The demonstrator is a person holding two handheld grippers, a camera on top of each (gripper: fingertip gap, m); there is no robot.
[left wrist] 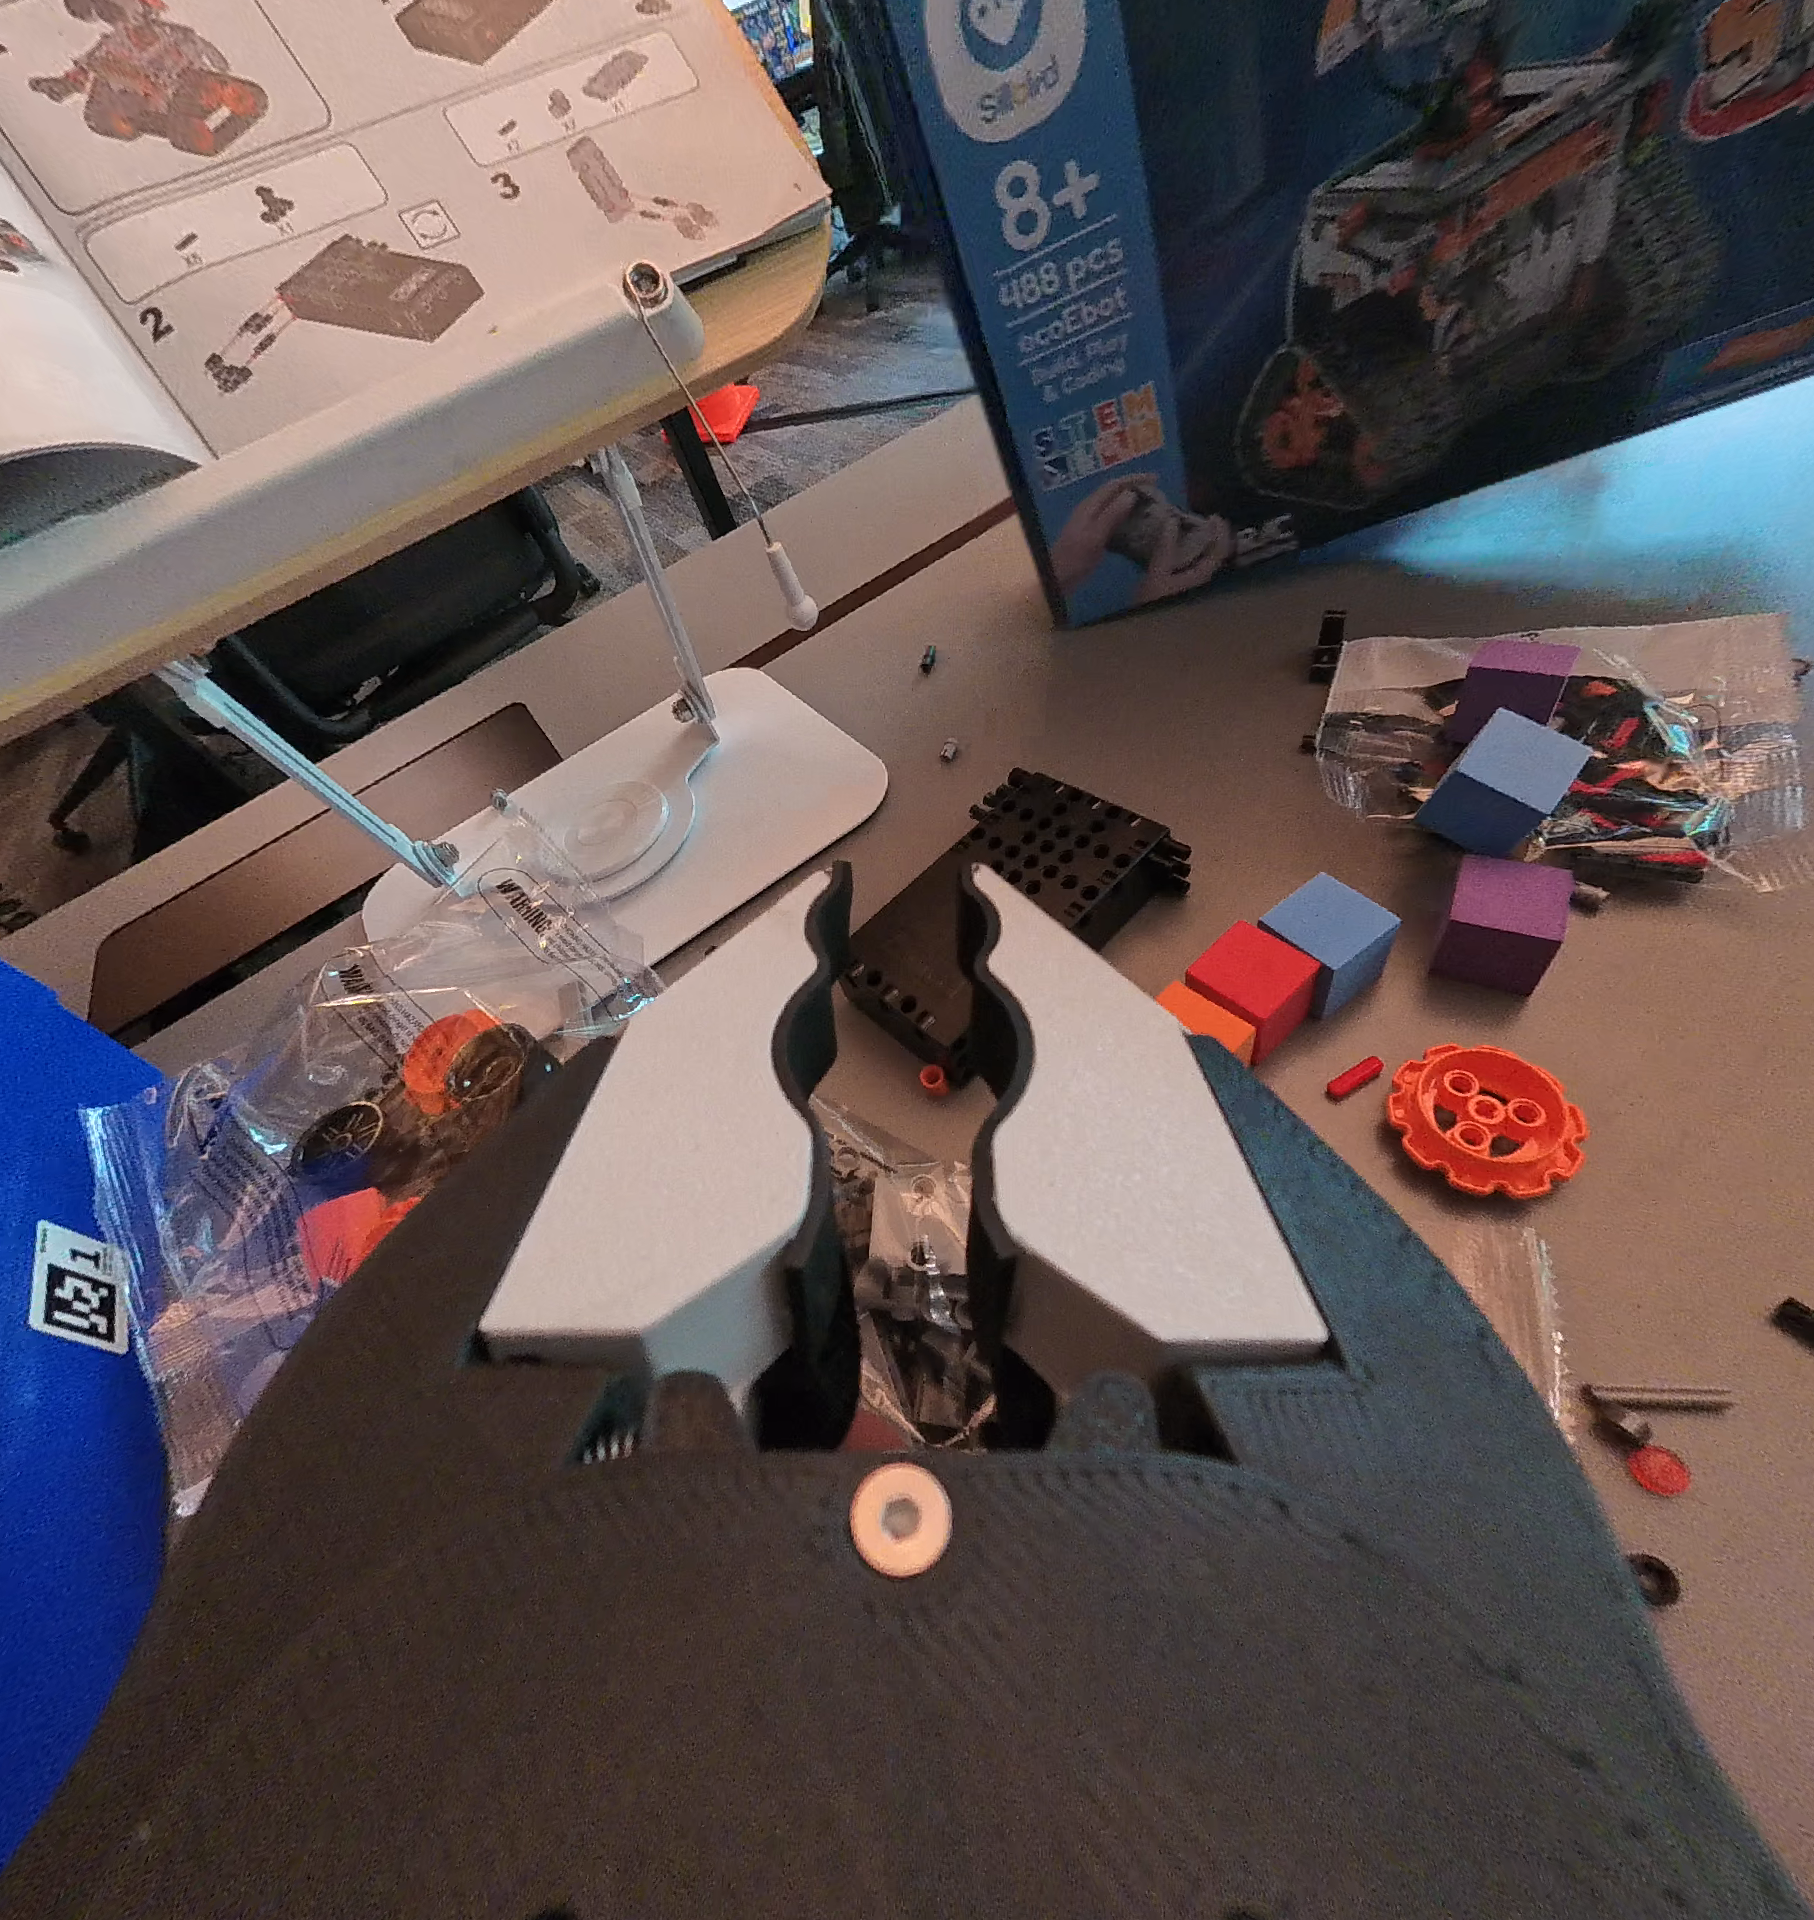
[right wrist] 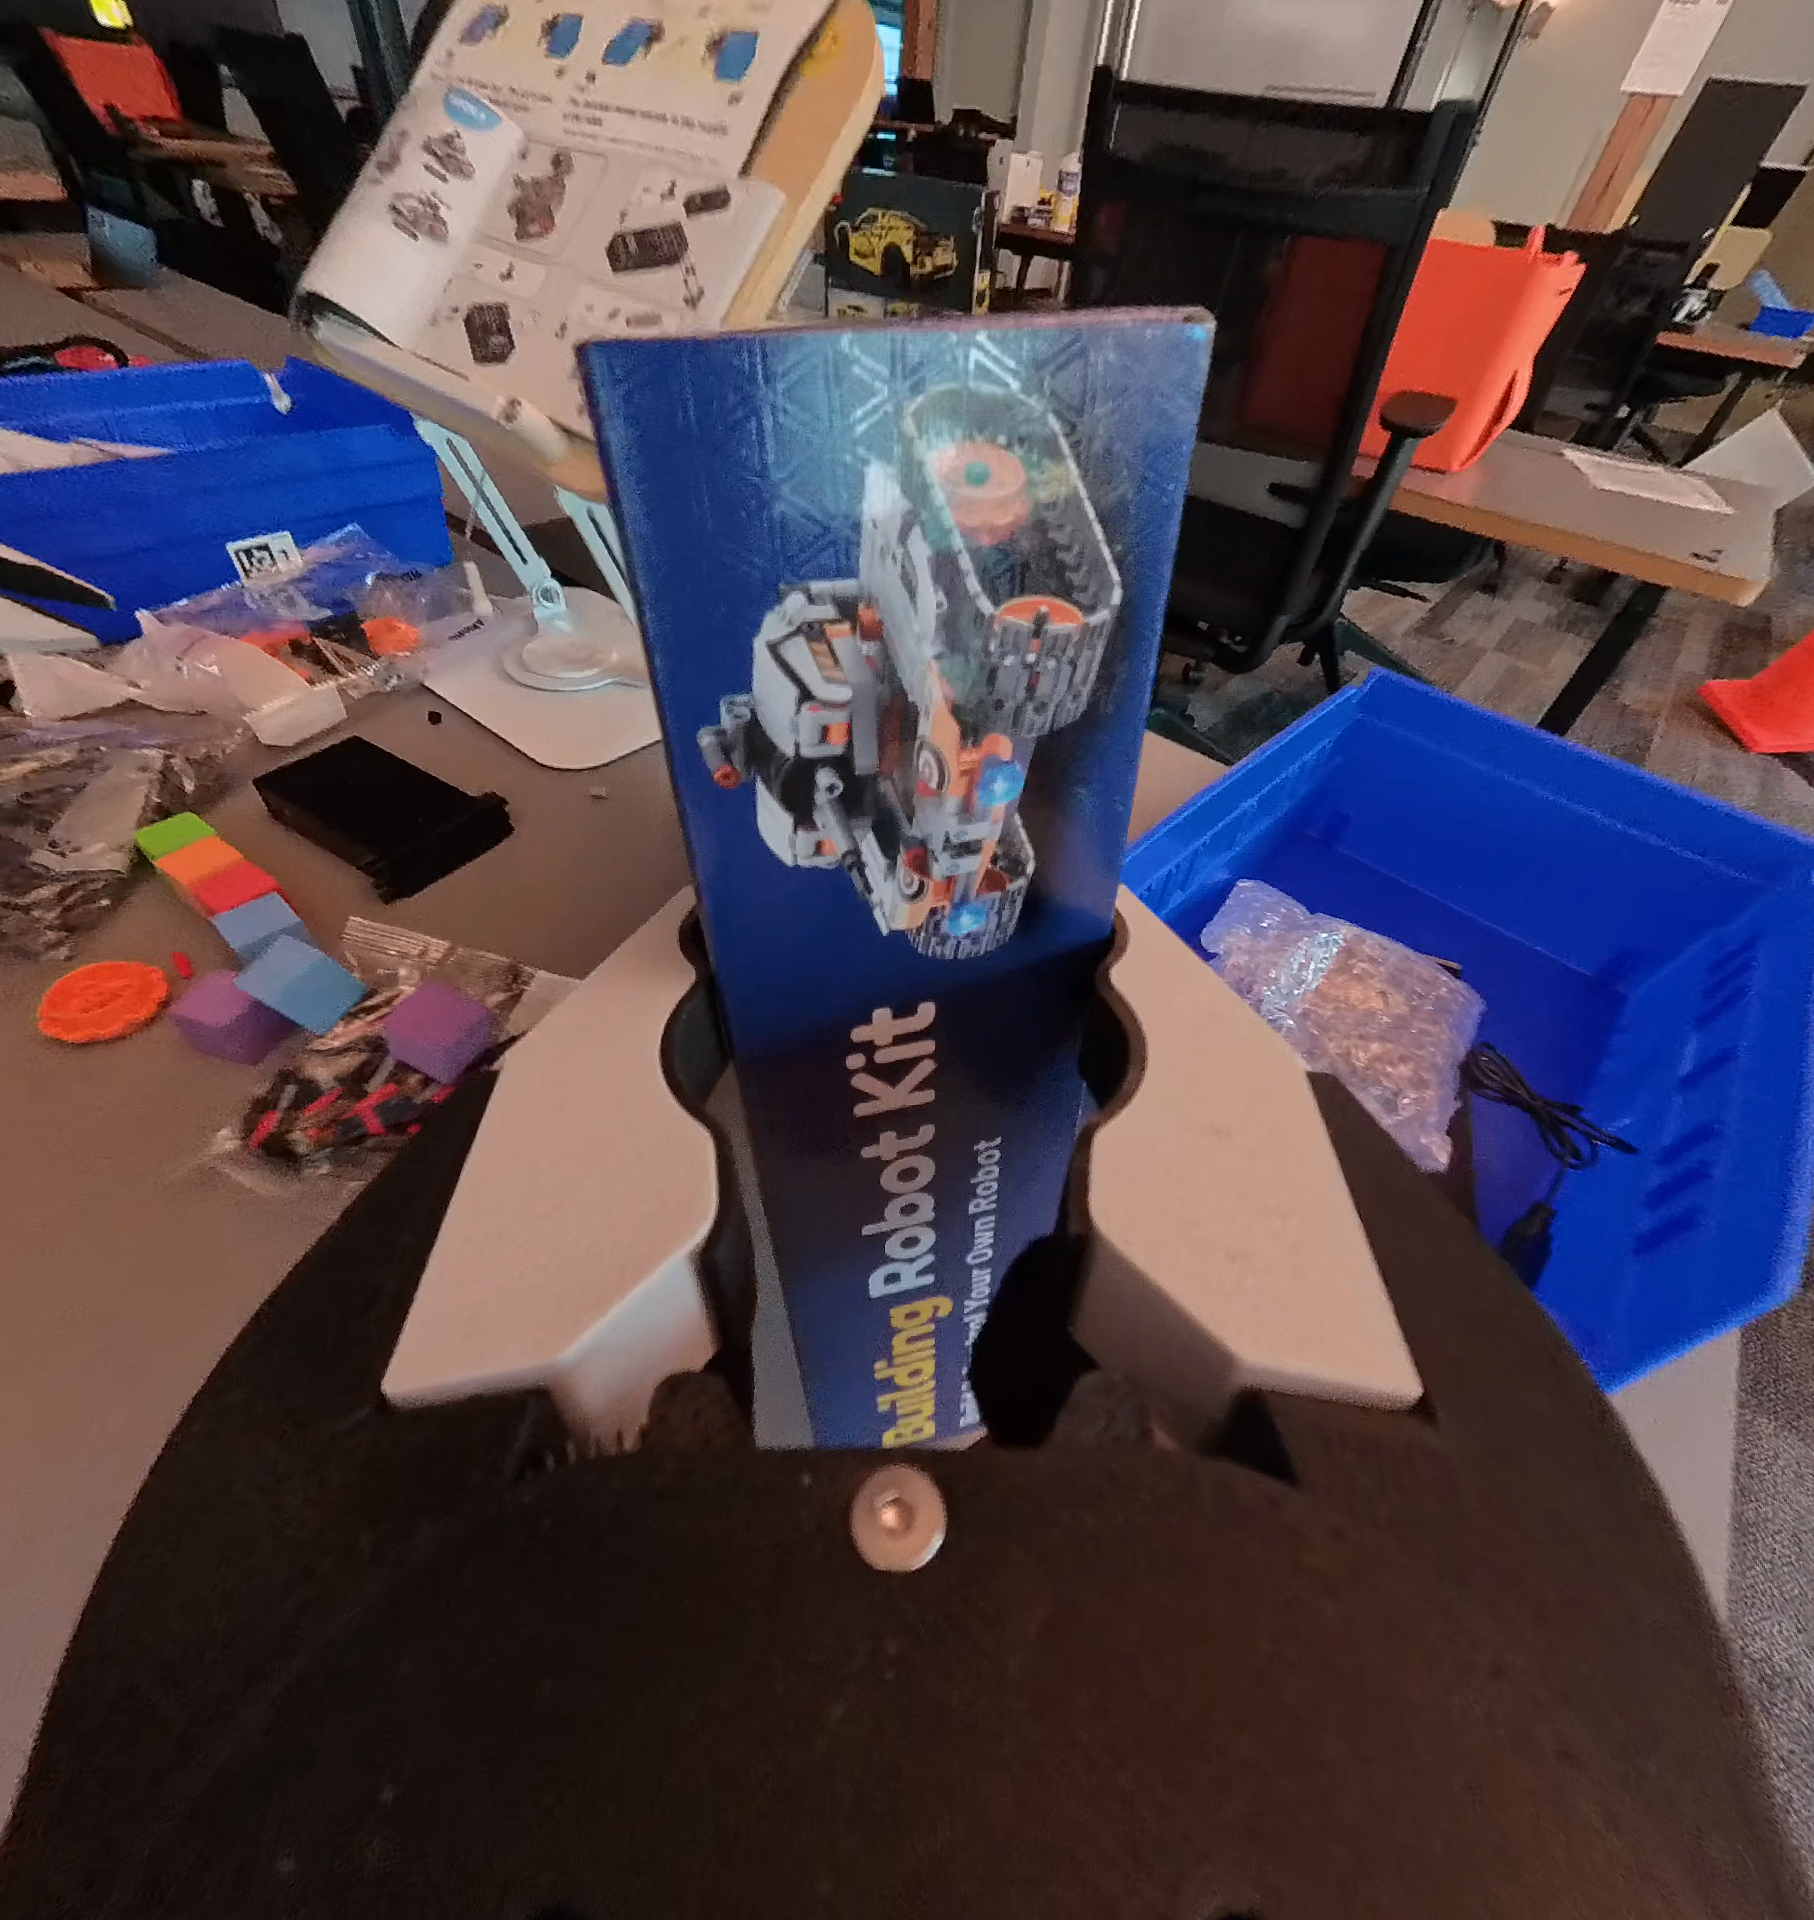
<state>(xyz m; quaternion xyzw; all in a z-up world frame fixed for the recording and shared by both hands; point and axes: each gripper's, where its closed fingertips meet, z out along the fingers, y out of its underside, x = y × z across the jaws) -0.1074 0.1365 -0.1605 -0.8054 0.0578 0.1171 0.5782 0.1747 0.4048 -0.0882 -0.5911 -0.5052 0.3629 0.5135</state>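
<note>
The right gripper (right wrist: 903, 930) pinches the box (right wrist: 903, 623) across its narrow face, one jaw on each broad side, low on the panel. The box stands tall above the jaws. In the left wrist view the box (left wrist: 1402, 260) looks tilted, its lower edge rising from the table (left wrist: 1090, 644). I cannot tell whether its near corner touches the table.

The left gripper (left wrist: 903, 894) holds nothing. Its jaws stand a little apart with a clear gap between them. It hovers over a bag (left wrist: 913, 1226) of small parts, well in front of the box.

In my judgement the hold is a low one on a long card body, so the box may lever or twist about the jaws. A firm, even squeeze and a level wrist would keep it square. The card sides could dent if pressed too hard.

Things near the box:
- A black plate (left wrist: 1069, 842) lies in front of it, just beyond the left gripper's tips.
- Coloured cubes (left wrist: 1329, 935) and an orange gear (left wrist: 1485, 1122) lie in front of it, beside the plate.
- A white stand (left wrist: 674, 769) with an open booklet (left wrist: 259, 208) sits to one side of it.
- A blue bin (right wrist: 1505, 831) sits just beside it on the other side, holding bubble wrap (right wrist: 1339, 997) and a cable (right wrist: 1537, 1122).

The bin's rim and the stand's arm are the things closest to the box, so any swing of the box wants watching on both sides.
</note>
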